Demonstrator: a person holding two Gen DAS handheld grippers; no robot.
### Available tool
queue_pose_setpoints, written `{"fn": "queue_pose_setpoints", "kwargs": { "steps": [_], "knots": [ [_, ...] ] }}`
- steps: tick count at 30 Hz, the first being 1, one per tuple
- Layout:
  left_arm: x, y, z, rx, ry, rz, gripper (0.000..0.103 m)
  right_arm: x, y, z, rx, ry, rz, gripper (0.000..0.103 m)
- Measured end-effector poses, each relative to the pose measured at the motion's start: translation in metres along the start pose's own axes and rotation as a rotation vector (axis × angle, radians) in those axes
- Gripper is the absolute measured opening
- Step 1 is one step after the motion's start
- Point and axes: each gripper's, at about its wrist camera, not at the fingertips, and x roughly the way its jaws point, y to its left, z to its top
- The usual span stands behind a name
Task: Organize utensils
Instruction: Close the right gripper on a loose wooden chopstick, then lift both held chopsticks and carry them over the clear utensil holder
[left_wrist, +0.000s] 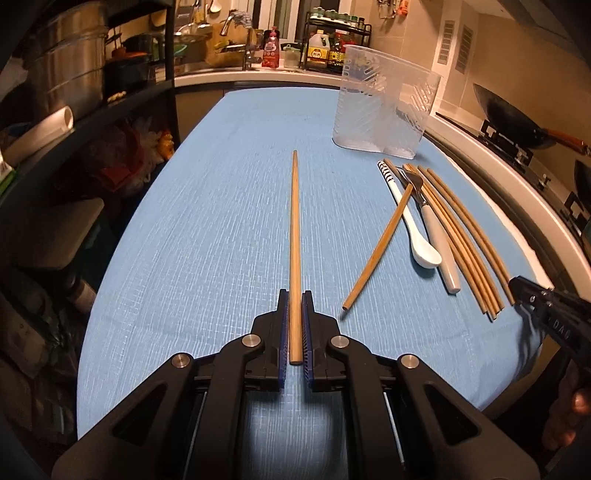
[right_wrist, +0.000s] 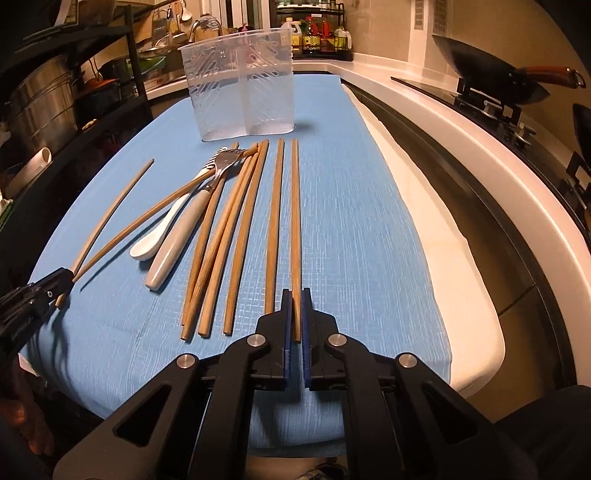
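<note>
Now each tool clamped on one chopstick: left tool (left_wrist: 294, 295) on the lone chopstick (left_wrist: 294, 240), right tool (right_wrist: 296, 293) on the outermost chopstick (right_wrist: 295, 221), seemingly lifted slightly. Destined, presumably, for the clear holder (right_wrist: 243, 85) across the worktop (right_wrist: 351, 221).

1. Clear plastic holder (right_wrist: 240, 85), two compartments, stands upright.
2. Wooden chopsticks (right_wrist: 236, 236) lie fanned just before the holder.
3. White spoon (right_wrist: 155, 236) and white-handled fork (right_wrist: 181, 236) lie among them.
</note>
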Motion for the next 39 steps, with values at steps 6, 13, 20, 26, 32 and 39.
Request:
{"fn": "queue_pose_setpoints", "kwargs": {
  "steps": [6,13,20,26,32,39],
  "knots": [
    [-0.005,0.0,-0.004,-0.006,-0.036,0.011,0.007,-0.008,-0.005,0.001,0.029,-0.035,0.017,0.005],
    [-0.044,0.0,0.011,0.001,-0.214,0.017,0.007,-0.041,-0.009,0.003,0.023,-0.167,0.019,0.005],
    [-0.07,-0.003,0.024,0.034,-0.307,-0.002,0.007,-0.074,-0.014,0.007,0.011,-0.308,-0.008,0.005],
    [-0.089,-0.003,0.05,0.028,-0.334,-0.032,0.007,-0.097,-0.016,0.018,-0.007,-0.377,-0.011,0.005],
    [-0.102,-0.002,0.081,0.023,-0.331,-0.052,0.007,-0.122,-0.019,0.041,-0.008,-0.424,0.004,0.005],
    [-0.11,0.001,0.125,0.011,-0.279,-0.111,0.007,-0.142,-0.024,0.089,-0.019,-0.39,0.047,0.005]
  ]
}}
